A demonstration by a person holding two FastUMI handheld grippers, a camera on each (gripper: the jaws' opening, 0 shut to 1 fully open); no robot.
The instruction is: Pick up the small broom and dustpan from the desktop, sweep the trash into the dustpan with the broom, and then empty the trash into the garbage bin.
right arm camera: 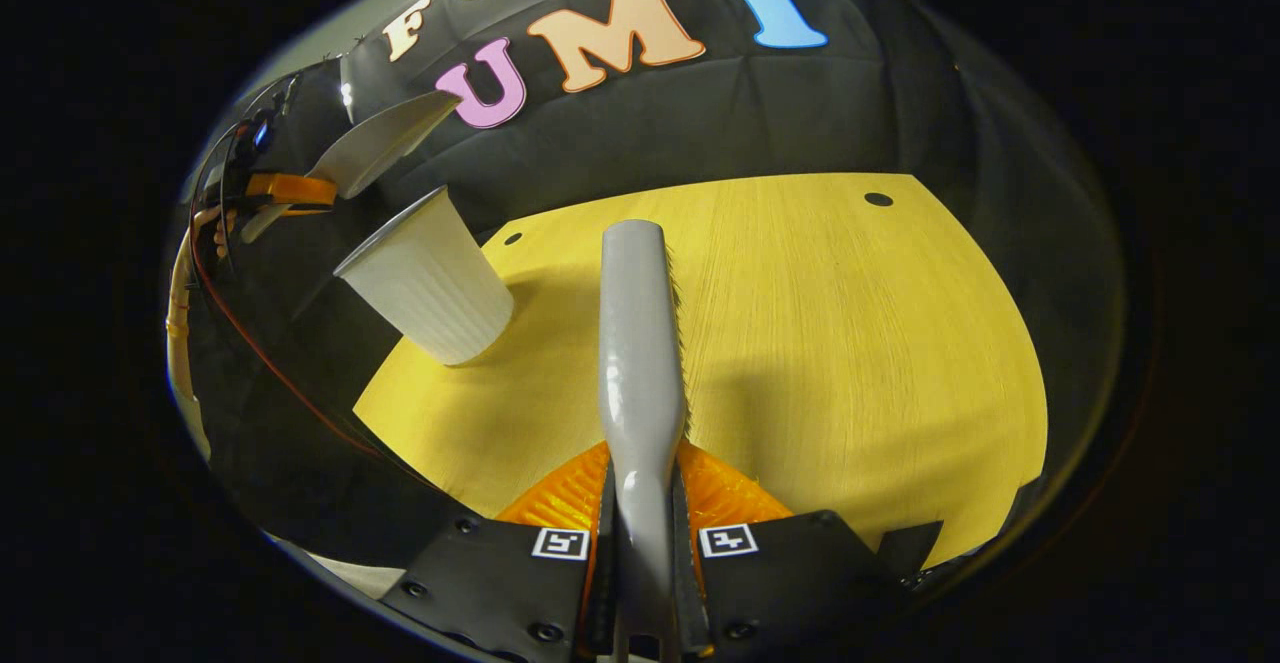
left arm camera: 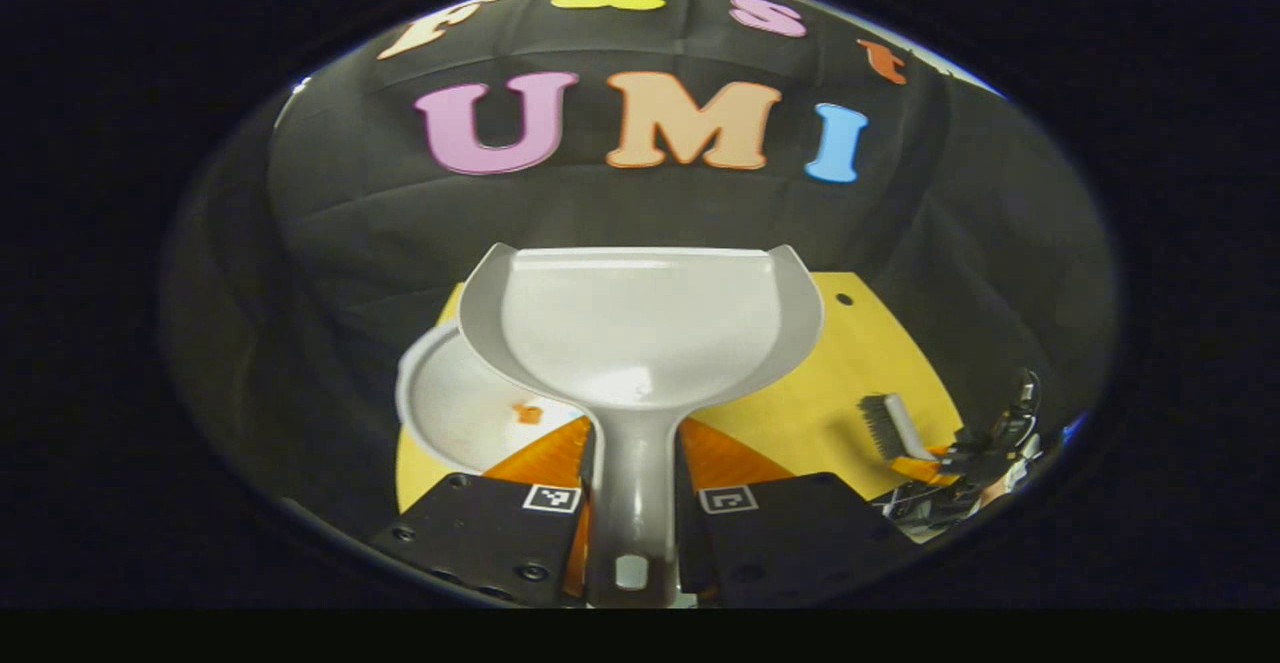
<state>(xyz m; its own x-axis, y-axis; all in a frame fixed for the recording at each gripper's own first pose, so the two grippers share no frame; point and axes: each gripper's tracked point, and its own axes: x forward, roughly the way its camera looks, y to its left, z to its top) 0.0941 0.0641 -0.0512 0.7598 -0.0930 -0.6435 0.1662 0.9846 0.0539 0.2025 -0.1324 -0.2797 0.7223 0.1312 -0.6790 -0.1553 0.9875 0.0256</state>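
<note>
My left gripper (left arm camera: 632,463) is shut on the handle of the grey dustpan (left arm camera: 640,323), whose pan looks bare and hangs above the white garbage bin (left arm camera: 445,413). An orange scrap (left arm camera: 527,413) lies inside the bin. My right gripper (right arm camera: 643,488) is shut on the grey handle of the small broom (right arm camera: 640,343), held low over the yellow desktop (right arm camera: 850,343). In the right gripper view the dustpan (right arm camera: 380,148) hovers above the bin (right arm camera: 430,278) at the upper left. In the left gripper view the broom's dark bristles (left arm camera: 882,426) show at the far right.
The bin stands at the desktop's (left arm camera: 830,383) left edge, by the black cloth wall. Two small dark holes mark the far corners of the desktop. Cables run along the left gripper and the hand holding it (right arm camera: 215,213).
</note>
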